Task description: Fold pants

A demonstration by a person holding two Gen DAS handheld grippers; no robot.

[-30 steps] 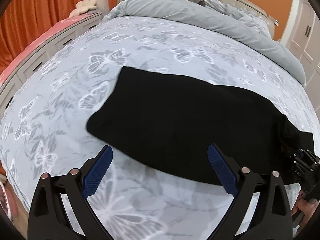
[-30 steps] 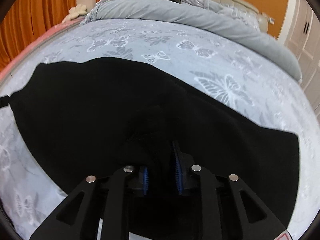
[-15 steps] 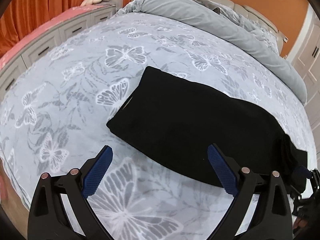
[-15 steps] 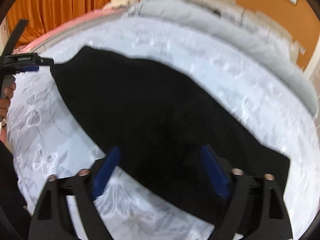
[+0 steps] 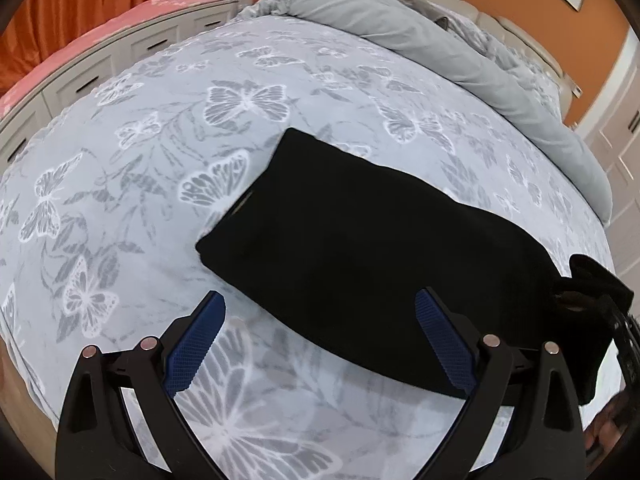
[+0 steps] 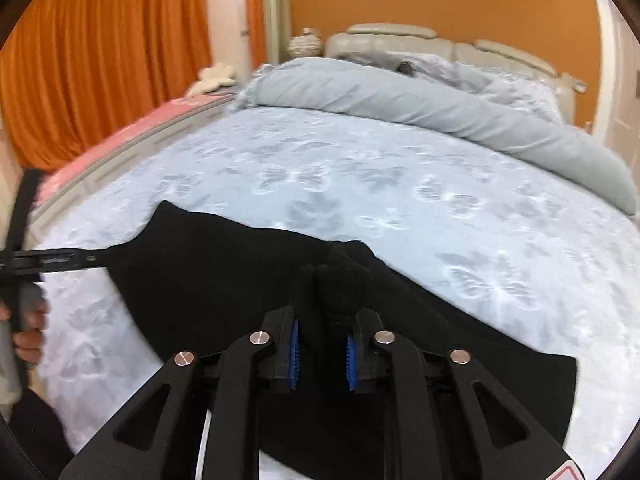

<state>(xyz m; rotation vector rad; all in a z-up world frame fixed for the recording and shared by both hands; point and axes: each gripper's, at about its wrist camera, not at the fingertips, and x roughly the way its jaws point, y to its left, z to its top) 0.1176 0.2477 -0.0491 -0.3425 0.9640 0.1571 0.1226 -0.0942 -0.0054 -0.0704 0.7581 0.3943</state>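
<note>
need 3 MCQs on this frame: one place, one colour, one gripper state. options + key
1. Where do the black fabric pants lie?
A. on the butterfly-print bed cover
B. on the floor
C. in a drawer

2. What colour are the gripper pads?
A. red
B. blue
C. white

3. What is the right gripper doing?
A. standing wide, empty
B. pinching a bunch of pants fabric
C. holding a pillow

Key: 1 A, cover shows on all sides of the pants; 2 B, ribbed blue in both views; 3 B, black cloth bunches between its narrow jaws, while the left gripper stands wide and empty.
</note>
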